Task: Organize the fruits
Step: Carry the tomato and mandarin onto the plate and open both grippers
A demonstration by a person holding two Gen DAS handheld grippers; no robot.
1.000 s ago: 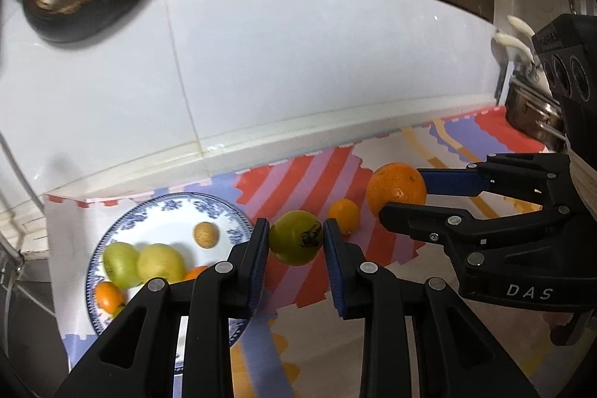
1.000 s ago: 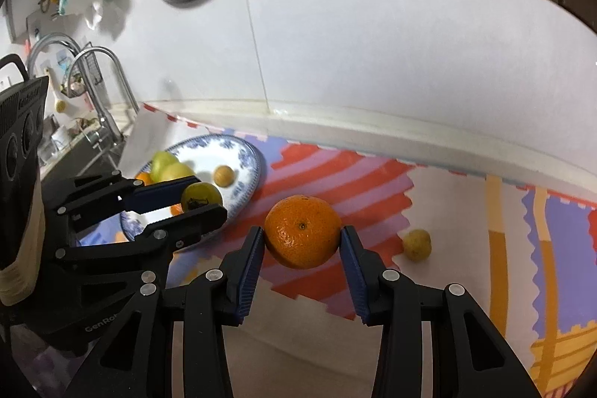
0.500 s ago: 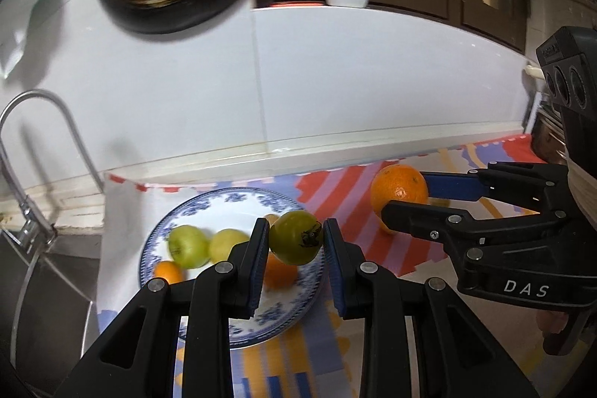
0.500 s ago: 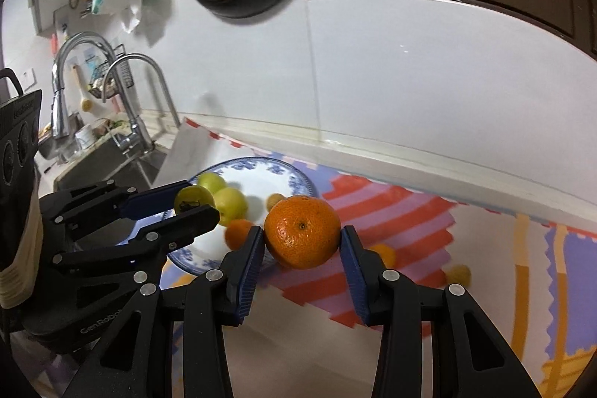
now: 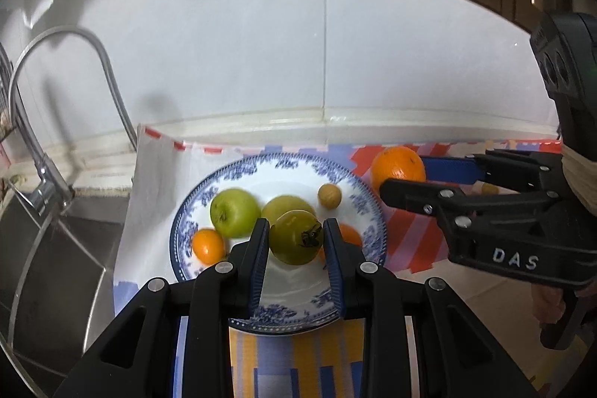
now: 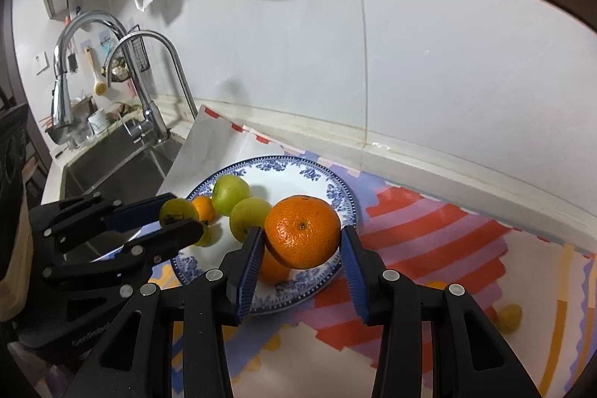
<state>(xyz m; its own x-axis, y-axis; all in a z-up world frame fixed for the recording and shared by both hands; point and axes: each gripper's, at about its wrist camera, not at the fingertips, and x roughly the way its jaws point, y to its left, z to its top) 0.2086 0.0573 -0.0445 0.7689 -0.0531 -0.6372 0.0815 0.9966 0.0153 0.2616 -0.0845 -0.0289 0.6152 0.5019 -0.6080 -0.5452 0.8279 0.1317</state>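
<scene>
Blue-and-white porcelain plate [image 5: 367, 207] is sitting on a striped mat [image 6: 429, 222] that covers the surface beside a steel sink [image 6: 112, 166], and it is the spot both carried fruits are heading for. The left hand-held gripper [image 5: 296, 241] is clamping a green tomato [image 5: 296, 237] between its blue pads, hovering directly above the middle of the plate, so the drop point lies straight below it. The right hand-held gripper [image 6: 302, 237] is clamping a large orange [image 6: 303, 231] and hanging over the plate's right-hand rim, with the open white centre lying ahead and to its left. Of the two, the left one appears nearer to a free landing spot. Already lying on the plate are a green apple [image 5: 234, 217], a second yellow-green fruit [image 5: 285, 206], a small tan round fruit [image 5: 329, 196] and two small oranges [image 5: 208, 246], all crowded toward the far and left part, while the near part looks bare. A small yellowish fruit [image 6: 509, 316] is lying on the mat well to the right, apart from the plate. Each round fruit will likely roll once released, so lowering close to the porcelain before letting go seems wise.
</scene>
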